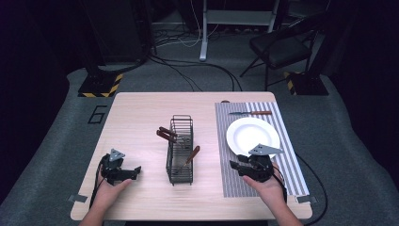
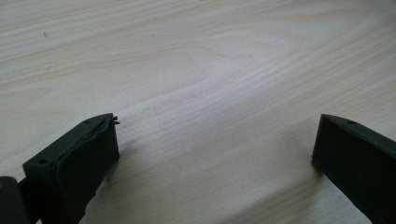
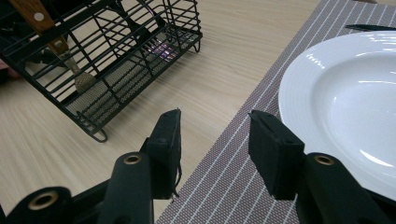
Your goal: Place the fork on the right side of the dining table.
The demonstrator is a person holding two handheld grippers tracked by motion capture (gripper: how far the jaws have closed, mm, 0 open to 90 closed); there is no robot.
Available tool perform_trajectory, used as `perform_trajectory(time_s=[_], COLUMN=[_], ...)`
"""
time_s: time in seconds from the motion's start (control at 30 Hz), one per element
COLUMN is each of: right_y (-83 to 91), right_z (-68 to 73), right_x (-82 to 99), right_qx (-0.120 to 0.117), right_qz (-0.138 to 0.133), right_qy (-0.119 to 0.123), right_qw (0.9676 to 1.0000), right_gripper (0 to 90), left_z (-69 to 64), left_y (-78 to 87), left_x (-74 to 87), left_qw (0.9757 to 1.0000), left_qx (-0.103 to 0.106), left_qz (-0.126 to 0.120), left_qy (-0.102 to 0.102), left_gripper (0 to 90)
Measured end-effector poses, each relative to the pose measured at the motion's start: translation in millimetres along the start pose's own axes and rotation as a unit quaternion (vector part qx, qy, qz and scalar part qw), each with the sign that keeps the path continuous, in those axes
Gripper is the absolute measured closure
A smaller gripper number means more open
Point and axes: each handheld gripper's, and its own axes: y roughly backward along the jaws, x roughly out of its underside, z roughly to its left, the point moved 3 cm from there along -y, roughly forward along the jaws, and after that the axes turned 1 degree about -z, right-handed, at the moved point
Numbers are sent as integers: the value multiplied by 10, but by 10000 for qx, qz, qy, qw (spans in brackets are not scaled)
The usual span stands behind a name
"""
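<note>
One wood-handled knife (image 1: 251,113) lies above the white round plate (image 1: 252,135); remaining cutlery waits in the black wire caddy (image 1: 180,150); both grippers' jaws gape empty

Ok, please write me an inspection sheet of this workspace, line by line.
Surface: light wooden table, striped placemat on its right part.
Job's things: black wire basket mid-table holding wooden-handled cutlery; white plate on the placemat, with a knife beyond it.
Clutter: nothing seen.
Grippers: left gripper open over bare wood; right gripper open at the placemat's edge, nothing between its jaws.
Cables: several on the floor behind the table.
Surroundings: folding chair, grey carpet, dark room.
</note>
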Motion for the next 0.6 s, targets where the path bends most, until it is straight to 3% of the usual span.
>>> perform_trajectory(time_s=[0.6], right_y=[-52], right_z=[192], right_x=[-207], right_qx=[-279], right_qz=[-110], right_qy=[16], right_qw=[9996], right_gripper=[554], left_z=[-1], left_y=[1], left_x=[1], left_qw=[10000], left_qx=[1], left_qz=[8], left_qy=[4], left_gripper=[2])
